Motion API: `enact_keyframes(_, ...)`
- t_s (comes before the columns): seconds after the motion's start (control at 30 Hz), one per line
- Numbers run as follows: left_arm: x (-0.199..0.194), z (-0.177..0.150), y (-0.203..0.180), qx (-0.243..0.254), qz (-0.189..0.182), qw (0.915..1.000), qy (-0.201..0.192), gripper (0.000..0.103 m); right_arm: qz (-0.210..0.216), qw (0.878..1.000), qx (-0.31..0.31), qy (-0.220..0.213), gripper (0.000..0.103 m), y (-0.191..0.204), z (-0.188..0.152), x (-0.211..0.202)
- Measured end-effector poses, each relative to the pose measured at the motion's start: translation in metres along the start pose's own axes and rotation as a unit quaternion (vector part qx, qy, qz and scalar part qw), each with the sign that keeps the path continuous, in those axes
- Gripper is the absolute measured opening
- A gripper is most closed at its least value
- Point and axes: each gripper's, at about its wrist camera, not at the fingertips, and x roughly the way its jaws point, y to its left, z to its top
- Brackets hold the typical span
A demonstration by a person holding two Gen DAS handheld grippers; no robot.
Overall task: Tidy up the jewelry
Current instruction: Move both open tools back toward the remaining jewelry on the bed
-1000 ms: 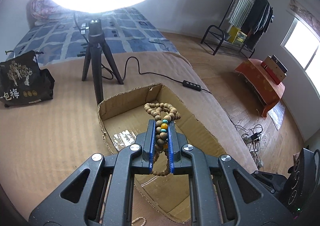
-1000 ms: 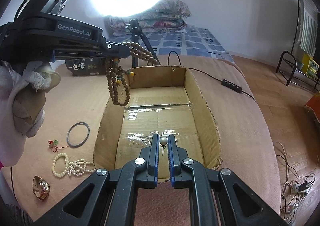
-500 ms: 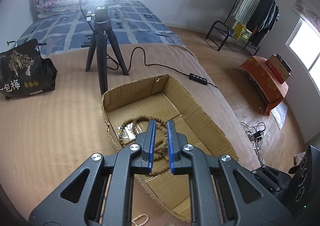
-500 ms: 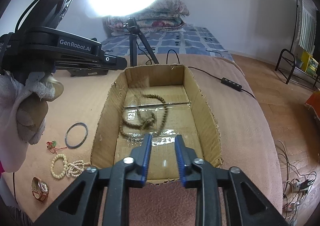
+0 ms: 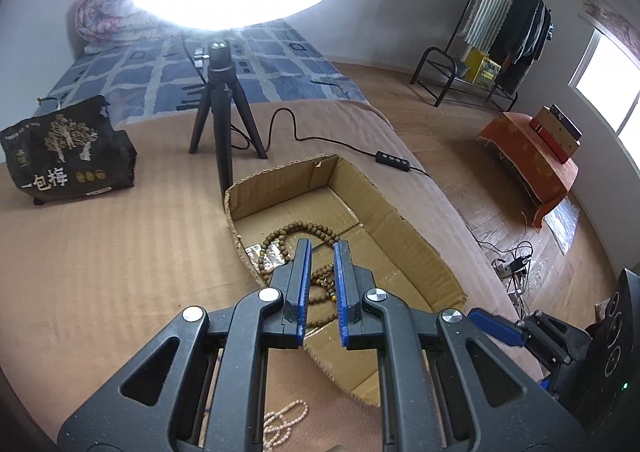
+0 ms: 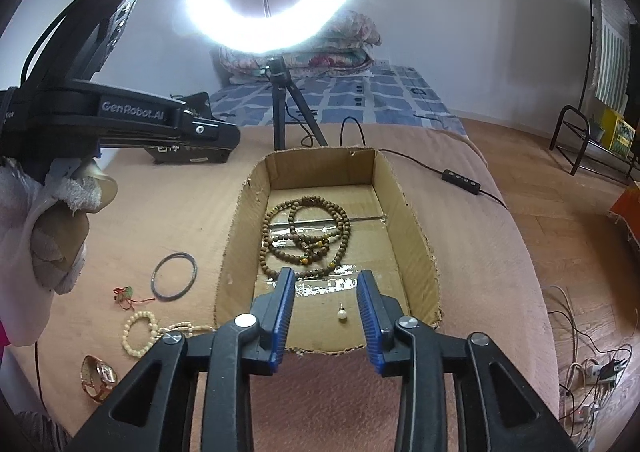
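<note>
Jewelry is split between the bed cover and the box. Left to right in the right wrist view: a watch (image 6: 98, 378), a pale bead bracelet (image 6: 138, 334), a red-corded charm (image 6: 127, 293) and a dark bangle (image 6: 174, 275) lie loose on the bed (image 6: 160, 212) beside the box (image 6: 416, 236), evidently awaiting sorting. Inside the box, the brown bead necklace (image 6: 306, 236) lies coiled on the floor toward the far end; a pearl earring (image 6: 341, 315) rests near the front wall. The left tool (image 5: 322, 284) hangs over the box's near left edge, jaws parted by a narrow gap and holding nothing. The right tool (image 6: 326, 308) sits above the front wall, jaws spread wide and empty, the earring showing between them. Judgement: four loose pieces remain; the left tool is nearer them.
</note>
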Motion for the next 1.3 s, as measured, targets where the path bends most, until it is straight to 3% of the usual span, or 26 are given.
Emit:
enact_keyframes(0.13, -0.02, -0.008, 0.006, 0.008, 0.011, 0.9999, -0.007, 0.009, -0.002, 1.0, -0.001, -0.005, 0.047, 0.005, -0.002, -0.013)
enact_keyframes(0.17, -0.023, -0.011, 0.007, 0.011, 0.014, 0.9998, -0.008, 0.011, -0.003, 1.0, -0.001, -0.007, 0.053, 0.006, -0.003, -0.016)
enact_keyframes(0.2, -0.028, -0.014, 0.009, 0.015, 0.018, 0.9997, -0.01, 0.013, -0.003, 1.0, 0.0, -0.01, 0.059, 0.008, -0.005, -0.02)
enact_keyframes(0.27, -0.041, -0.021, 0.015, 0.021, 0.025, 0.9993, -0.018, 0.034, -0.003, 1.0, 0.001, -0.014, 0.064, 0.009, -0.007, -0.027)
enact_keyframes(0.4, -0.067, -0.035, 0.031, 0.021, 0.038, 0.9986, -0.031, 0.039, -0.001, 1.0, 0.006, -0.021, 0.077, 0.012, -0.014, -0.04)
enact_keyframes(0.8, -0.123, -0.111, 0.072, 0.035, 0.076, 0.9964, -0.017, 0.039, 0.015, 1.0, -0.003, -0.01, 0.082, 0.036, -0.035, -0.061)
enact_keyframes(1.3, -0.122, -0.191, 0.11, -0.002, 0.077, 0.9962, 0.041, 0.039, 0.044, 0.998, -0.039, 0.022, 0.082, 0.076, -0.063, -0.058)
